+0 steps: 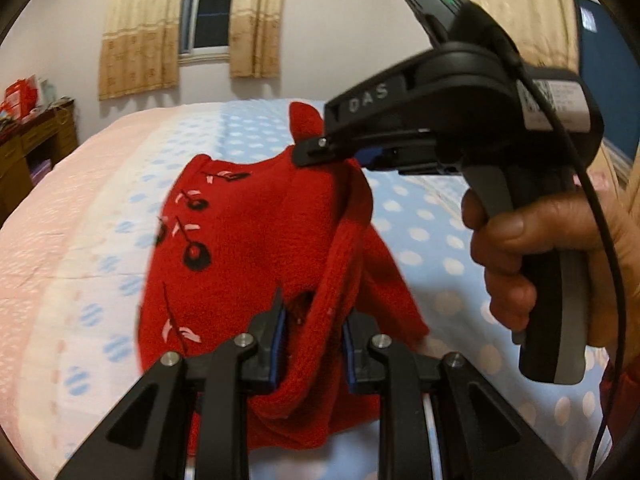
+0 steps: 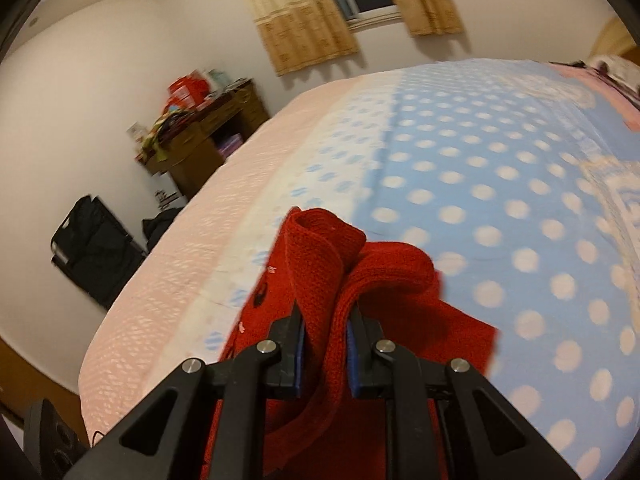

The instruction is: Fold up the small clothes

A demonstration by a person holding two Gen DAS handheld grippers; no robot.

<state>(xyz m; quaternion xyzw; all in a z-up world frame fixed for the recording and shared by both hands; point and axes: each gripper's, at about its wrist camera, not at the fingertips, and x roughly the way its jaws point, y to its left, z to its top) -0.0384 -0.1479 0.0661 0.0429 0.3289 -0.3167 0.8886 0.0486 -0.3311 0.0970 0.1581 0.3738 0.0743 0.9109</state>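
A small red knit sweater with black cherry embroidery hangs lifted above the bed. My left gripper is shut on its ribbed red edge at the bottom of the left wrist view. My right gripper, held in a hand, is shut on the sweater's upper edge further back. In the right wrist view the right gripper pinches a bunched fold of the same sweater between its blue pads. The sweater's lower part is hidden behind the fingers.
The bed has a pink, white and blue polka-dot cover. A wooden desk with clutter stands by the far wall. A black bag lies on the floor. A curtained window is behind.
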